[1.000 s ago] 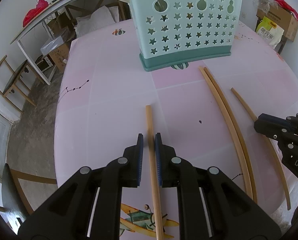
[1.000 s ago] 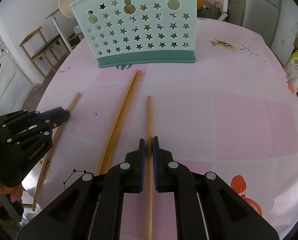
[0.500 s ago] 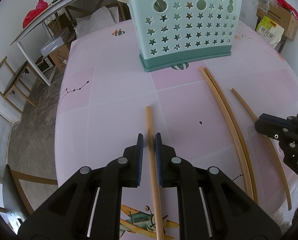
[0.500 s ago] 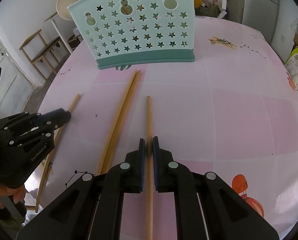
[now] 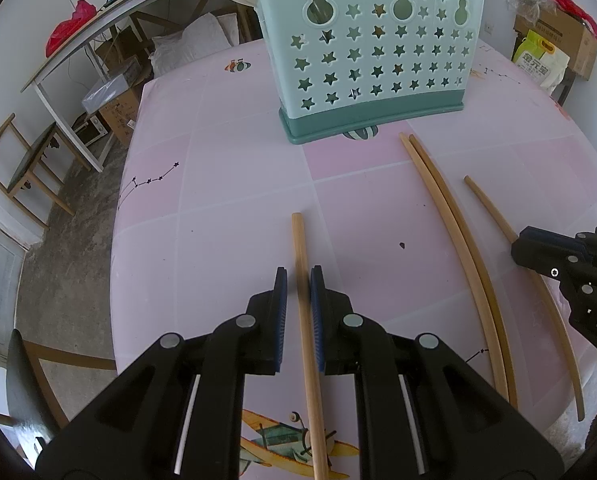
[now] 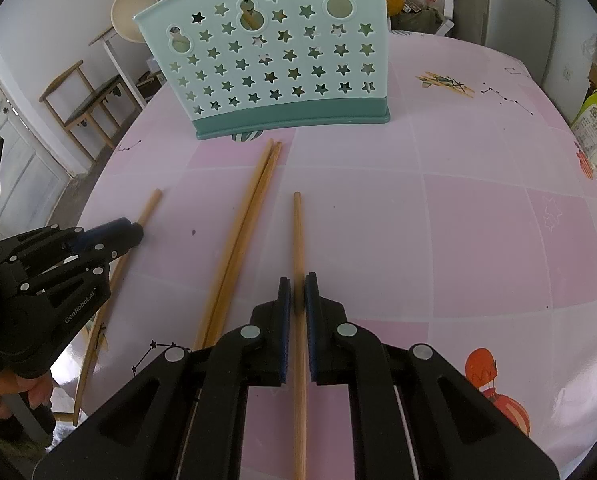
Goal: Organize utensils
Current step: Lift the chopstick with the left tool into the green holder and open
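Basically unchanged: left hand-held gripper [image 5: 298,280] and right hand-held gripper [image 6: 297,286] each stay clamped on a chopstick [image 5: 300,240] [image 6: 297,232] at centre frame. Only the right view shows a hand [image 6: 2,396], lower left.

White walls enclose a daylit room with a rough grey concrete floor [image 5: 70,216]. A long white desk [image 5: 98,36] stands against the wall — a red bag [image 5: 64,32] on top, cardboard boxes [image 5: 118,108] beneath. A wooden chair [image 5: 26,160] sits nearby; a yellow sack [image 5: 540,60] and another box [image 5: 562,36] fill the opposite corner.
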The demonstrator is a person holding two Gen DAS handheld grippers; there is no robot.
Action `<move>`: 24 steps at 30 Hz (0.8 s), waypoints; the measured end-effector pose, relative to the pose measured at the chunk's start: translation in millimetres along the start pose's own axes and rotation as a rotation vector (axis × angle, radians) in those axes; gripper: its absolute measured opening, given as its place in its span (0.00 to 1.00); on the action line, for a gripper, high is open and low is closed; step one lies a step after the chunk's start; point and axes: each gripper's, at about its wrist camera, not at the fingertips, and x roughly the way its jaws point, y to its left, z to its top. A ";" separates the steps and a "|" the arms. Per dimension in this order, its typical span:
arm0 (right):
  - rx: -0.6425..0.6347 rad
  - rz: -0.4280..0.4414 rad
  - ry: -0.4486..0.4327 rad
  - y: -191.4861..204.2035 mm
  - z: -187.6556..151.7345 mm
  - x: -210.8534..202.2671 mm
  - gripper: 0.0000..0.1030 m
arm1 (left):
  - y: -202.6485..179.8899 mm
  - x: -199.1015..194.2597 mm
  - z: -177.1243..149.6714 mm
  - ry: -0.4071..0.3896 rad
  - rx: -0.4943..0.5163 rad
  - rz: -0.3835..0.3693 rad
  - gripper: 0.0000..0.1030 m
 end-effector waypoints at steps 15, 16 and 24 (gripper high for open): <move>0.000 -0.002 0.001 -0.4 0.1 -0.1 0.08 | 22.6 9.3 10.5 0.006 -0.053 -0.124 0.05; 0.002 -0.001 0.000 -0.5 0.0 -0.1 0.08 | 28.6 10.2 11.4 0.011 -0.076 -0.157 0.05; 0.010 0.000 0.002 -0.2 0.3 0.0 0.08 | 75.9 -32.0 16.0 -0.085 -0.217 -0.392 0.05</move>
